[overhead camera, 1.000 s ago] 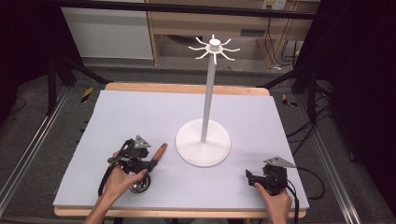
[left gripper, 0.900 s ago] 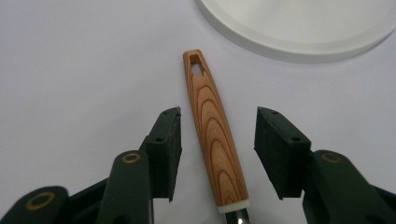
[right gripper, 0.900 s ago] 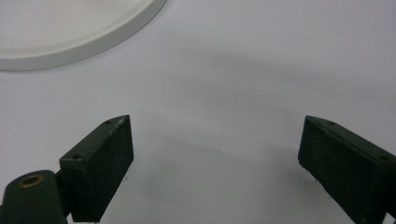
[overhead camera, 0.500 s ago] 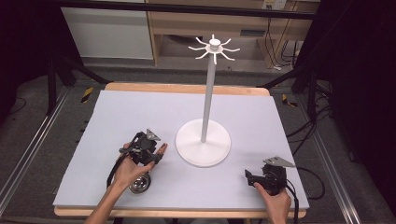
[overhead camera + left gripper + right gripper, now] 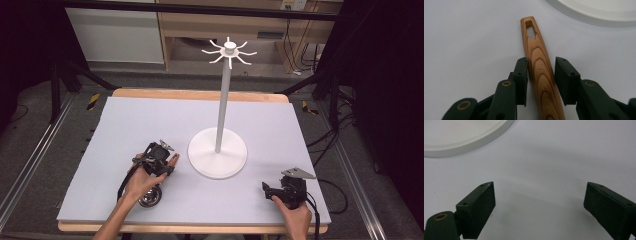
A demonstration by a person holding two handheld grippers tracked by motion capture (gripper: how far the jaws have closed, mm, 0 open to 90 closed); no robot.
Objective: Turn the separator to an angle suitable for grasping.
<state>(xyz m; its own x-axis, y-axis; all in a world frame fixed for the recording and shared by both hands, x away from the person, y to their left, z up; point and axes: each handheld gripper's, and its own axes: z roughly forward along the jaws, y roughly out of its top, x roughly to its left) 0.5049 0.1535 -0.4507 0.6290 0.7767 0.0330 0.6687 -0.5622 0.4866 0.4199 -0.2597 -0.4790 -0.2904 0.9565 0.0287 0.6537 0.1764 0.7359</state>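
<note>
The left tool (image 5: 541, 72) has just been closing around a wooden handle (image 5: 541, 75); a gap shows at one pad. From above, a metal bowl (image 5: 150, 198) lies behind it. The right tool (image 5: 539, 205) gapes wide, empty.

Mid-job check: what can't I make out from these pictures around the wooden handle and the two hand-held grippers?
- Wooden handle: its lower end is cut off by the bottom edge of the left gripper view; in the high view the left hand-held gripper hides most of it.
- Grip: the jaws have just been closing with the handle between them; the left pad looks in contact, the right pad shows a slim gap.
- Engraved lettering on the handle: too blurred to read.
- Metal piece: partly hidden by the person's wrist, high view.
</note>
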